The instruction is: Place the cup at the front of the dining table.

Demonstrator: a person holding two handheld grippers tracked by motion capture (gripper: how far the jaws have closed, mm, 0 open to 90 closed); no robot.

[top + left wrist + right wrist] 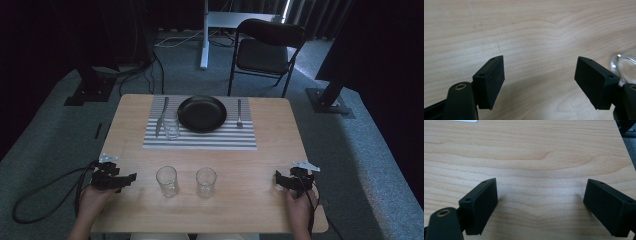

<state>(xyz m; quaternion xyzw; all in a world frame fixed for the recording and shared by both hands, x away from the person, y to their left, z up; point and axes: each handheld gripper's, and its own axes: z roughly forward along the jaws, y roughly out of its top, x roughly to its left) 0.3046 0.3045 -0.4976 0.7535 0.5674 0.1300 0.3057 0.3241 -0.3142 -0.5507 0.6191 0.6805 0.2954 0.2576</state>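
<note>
Two empty clear glasses [166, 181] [205, 182] stand side by side near the front of the wooden table [250, 205]. My left gripper [131, 178] lies low at the front left, pointing right toward the nearer glass and a short way from it. In the left gripper view my gripper [540, 67] is open over bare wood, and that glass's rim [625, 70] shows at the right edge. My right gripper [279, 180] rests at the front right. Its own view shows my gripper [541, 187] open with nothing between the jaws.
A striped placemat [200, 140] at the far side carries a black plate [202, 113], a knife [162, 116] and a third glass [171, 127] on its left, and a fork [239, 112] on its right. A black folding chair [267, 47] stands behind the table.
</note>
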